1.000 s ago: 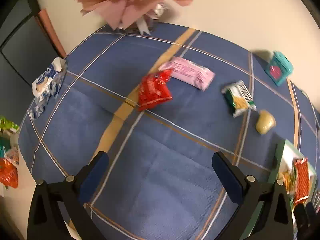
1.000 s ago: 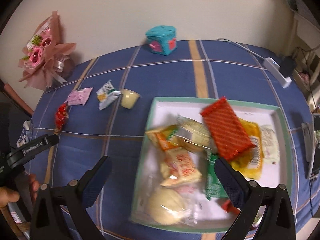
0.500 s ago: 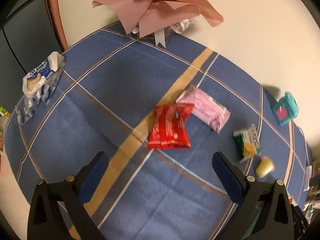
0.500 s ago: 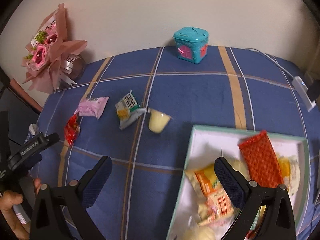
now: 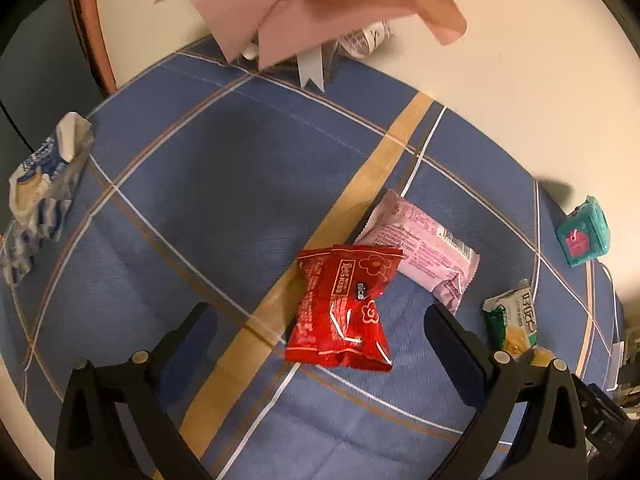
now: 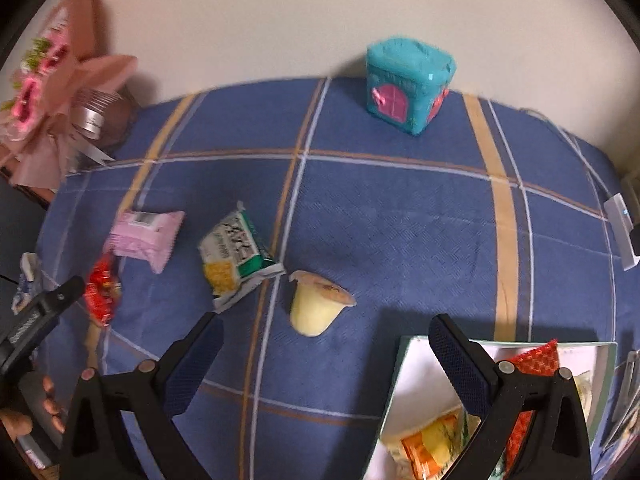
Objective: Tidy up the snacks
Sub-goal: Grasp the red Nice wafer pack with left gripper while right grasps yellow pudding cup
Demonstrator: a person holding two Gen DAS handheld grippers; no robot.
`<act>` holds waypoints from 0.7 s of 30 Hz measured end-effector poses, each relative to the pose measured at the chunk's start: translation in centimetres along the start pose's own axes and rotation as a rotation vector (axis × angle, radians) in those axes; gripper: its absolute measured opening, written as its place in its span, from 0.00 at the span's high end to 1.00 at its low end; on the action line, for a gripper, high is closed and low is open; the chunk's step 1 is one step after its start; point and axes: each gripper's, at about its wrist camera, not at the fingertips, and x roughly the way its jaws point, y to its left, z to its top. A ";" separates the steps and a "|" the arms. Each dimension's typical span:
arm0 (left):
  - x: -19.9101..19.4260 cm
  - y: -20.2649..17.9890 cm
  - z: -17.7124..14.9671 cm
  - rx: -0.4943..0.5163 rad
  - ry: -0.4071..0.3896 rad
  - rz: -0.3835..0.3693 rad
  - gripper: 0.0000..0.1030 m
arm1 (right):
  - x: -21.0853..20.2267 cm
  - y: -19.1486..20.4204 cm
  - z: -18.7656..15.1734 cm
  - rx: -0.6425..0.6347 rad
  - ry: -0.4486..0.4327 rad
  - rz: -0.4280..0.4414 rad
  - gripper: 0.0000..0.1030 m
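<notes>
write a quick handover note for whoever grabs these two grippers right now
Left gripper: open, empty, lined up over the red foil snack packet, not touching it.
Right gripper: open, empty, above the blue plaid tablecloth, facing the pale yellow jelly cup lying on its side.
Done: several snacks sit in the green-rimmed white tray.
Left loose on the cloth: red packet, pink wrapped bar touching it, green-and-white packet, jelly cup.
Probable next: close left on the red packet, carry it to the tray.

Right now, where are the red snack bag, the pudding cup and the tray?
red snack bag point(image 5: 344, 308), left wrist view, middle of bag.
pudding cup point(image 6: 316, 312), right wrist view, cup side.
tray point(image 6: 394, 384), right wrist view, left rim.
</notes>
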 end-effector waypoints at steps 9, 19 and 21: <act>3.1 -0.8 0.5 0.019 0.037 -0.013 0.08 | 5.1 -0.3 0.7 0.028 0.090 -0.010 0.15; 4.9 -1.1 0.5 0.028 0.052 0.013 0.48 | 6.5 -0.2 1.3 0.023 0.084 -0.030 0.49; 4.8 -1.0 0.6 0.022 0.049 0.001 0.49 | 6.4 -0.3 1.5 0.027 0.083 -0.027 0.54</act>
